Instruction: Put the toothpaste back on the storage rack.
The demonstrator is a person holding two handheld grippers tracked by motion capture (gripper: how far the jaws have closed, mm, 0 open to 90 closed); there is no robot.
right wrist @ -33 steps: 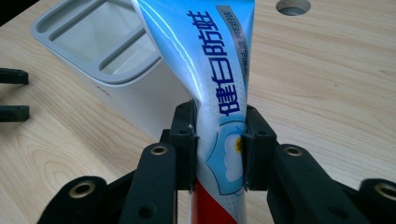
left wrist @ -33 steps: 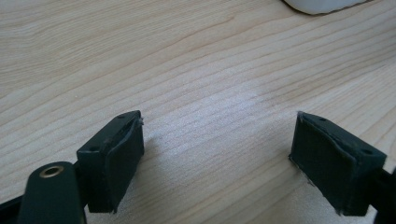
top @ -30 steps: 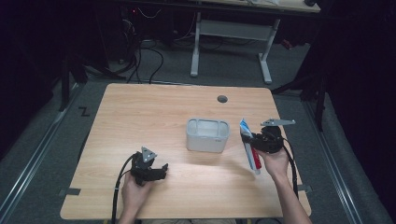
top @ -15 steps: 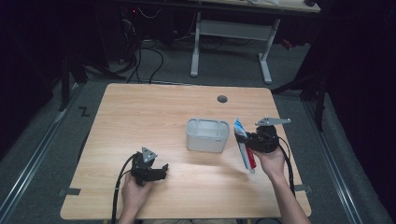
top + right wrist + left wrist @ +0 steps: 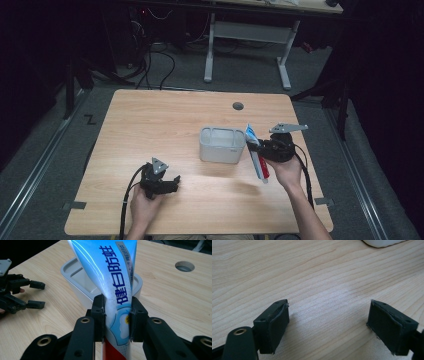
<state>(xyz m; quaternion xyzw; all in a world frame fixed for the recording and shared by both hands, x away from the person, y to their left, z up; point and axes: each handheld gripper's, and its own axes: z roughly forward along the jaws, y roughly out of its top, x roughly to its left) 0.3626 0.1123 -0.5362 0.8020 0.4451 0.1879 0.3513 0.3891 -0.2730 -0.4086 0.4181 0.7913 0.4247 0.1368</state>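
On the right side of the wooden surface (image 5: 165, 120), the right claw (image 5: 117, 315) pinches a toothpaste tube (image 5: 112, 277) between its two black jaws, gripping it low on the blue and white body, just above the red end. From the high view the tube (image 5: 256, 152) is tilted, its flat blue end pointing up and away from the person, its red end toward them, and it sits just beside the right wall of a grey rectangular bin (image 5: 222, 145). From the right gripper view the bin (image 5: 75, 272) lies directly behind the tube. Near the front left of the surface, the left claw (image 5: 328, 323) rests low over bare wood with its jaws spread wide and nothing between them, well apart from the bin.
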